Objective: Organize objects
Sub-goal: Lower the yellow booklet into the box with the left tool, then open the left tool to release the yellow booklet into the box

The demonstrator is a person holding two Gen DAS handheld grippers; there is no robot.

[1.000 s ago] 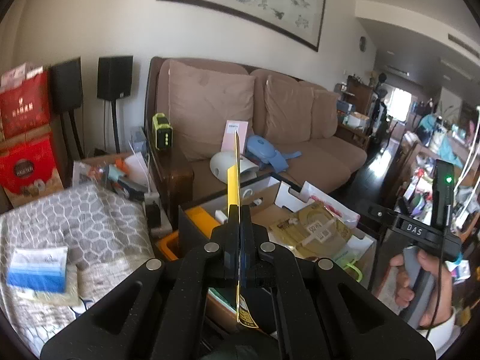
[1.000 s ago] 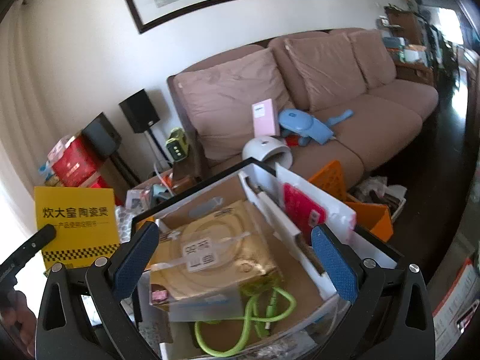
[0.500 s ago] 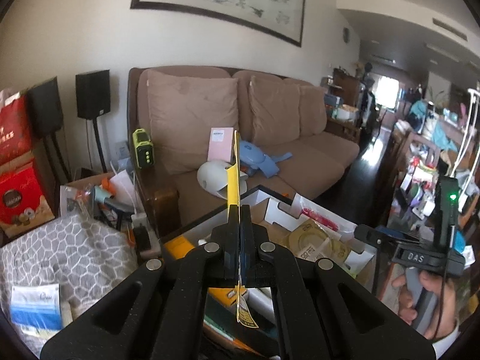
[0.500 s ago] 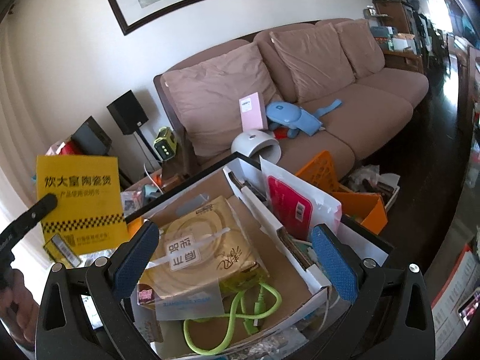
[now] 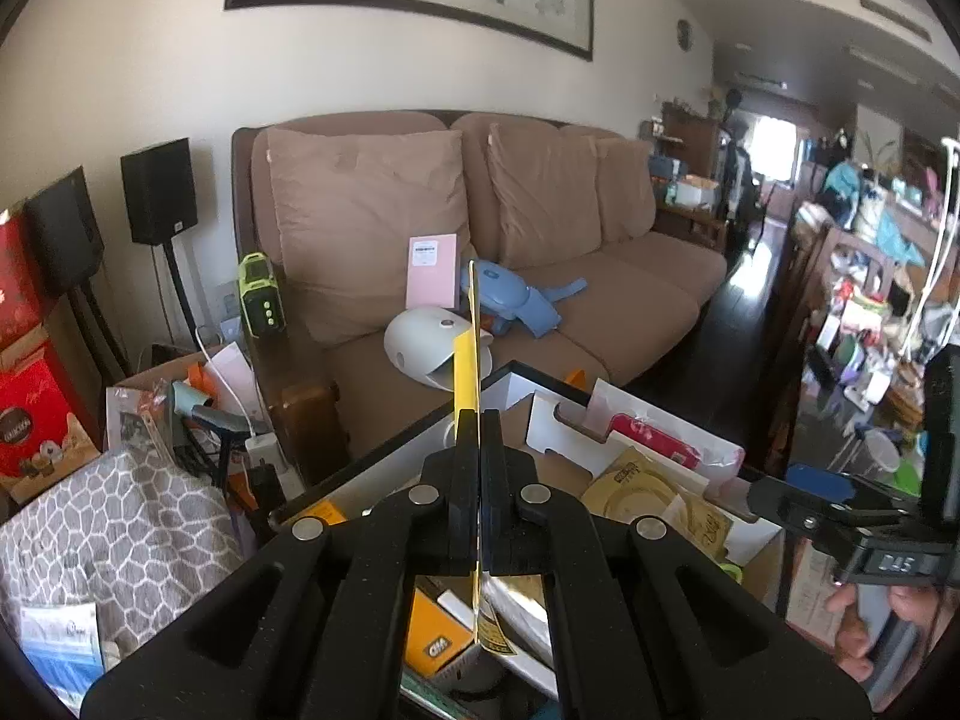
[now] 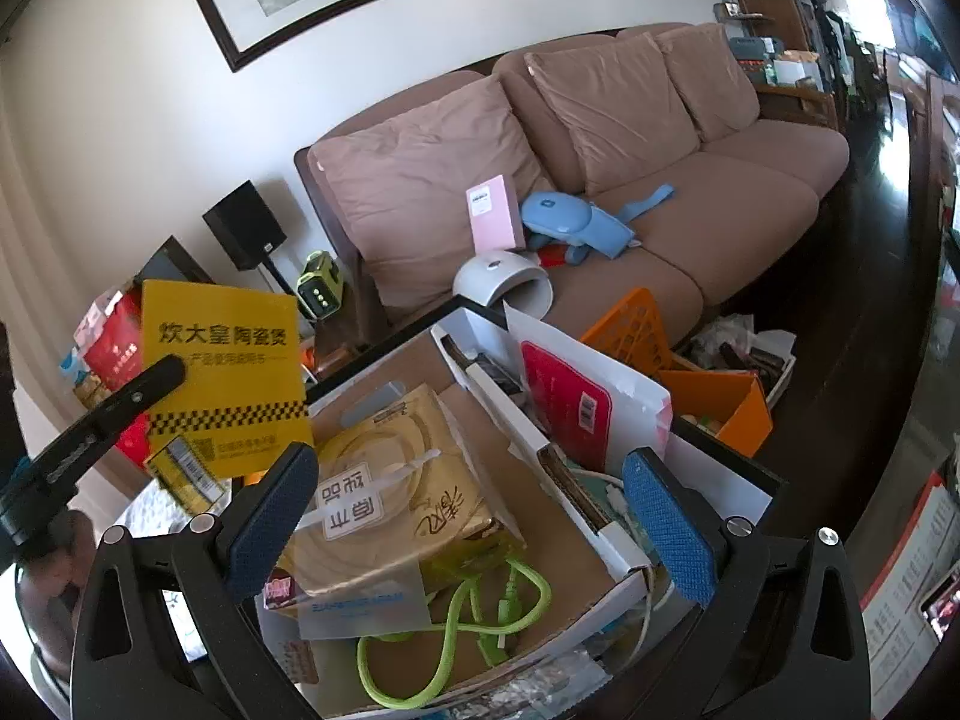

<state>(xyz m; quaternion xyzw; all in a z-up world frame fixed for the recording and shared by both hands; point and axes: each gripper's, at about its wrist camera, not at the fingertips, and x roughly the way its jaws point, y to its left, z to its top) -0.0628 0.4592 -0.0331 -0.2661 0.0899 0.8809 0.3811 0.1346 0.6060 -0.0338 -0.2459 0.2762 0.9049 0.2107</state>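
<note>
My left gripper [image 5: 477, 420] is shut on a thin yellow booklet [image 5: 467, 372], seen edge-on and standing upright between the pads. In the right wrist view the same yellow booklet [image 6: 225, 378] shows its printed face at the left, held by a black finger [image 6: 129, 396] beside the box. My right gripper [image 6: 471, 525] is open and hovers over an open cardboard box [image 6: 624, 546] with nothing between its blue pads [image 6: 270, 519]. Inside lie a gold packet [image 6: 396, 492] and a green cable [image 6: 456, 642].
A brown sofa [image 5: 600, 300] behind holds a pink card [image 5: 431, 270], a blue device [image 5: 510, 297] and a white dome-shaped device [image 5: 426, 348]. An orange basket [image 6: 708, 384] sits right of the box. A grey patterned cloth [image 5: 108, 528], red boxes [image 5: 30, 408] and speakers [image 5: 159, 192] stand left.
The left gripper carried the yellow booklet to the right, toward the box; in the right wrist view the booklet moved in and grew larger. The right gripper stayed over the box, still open.
</note>
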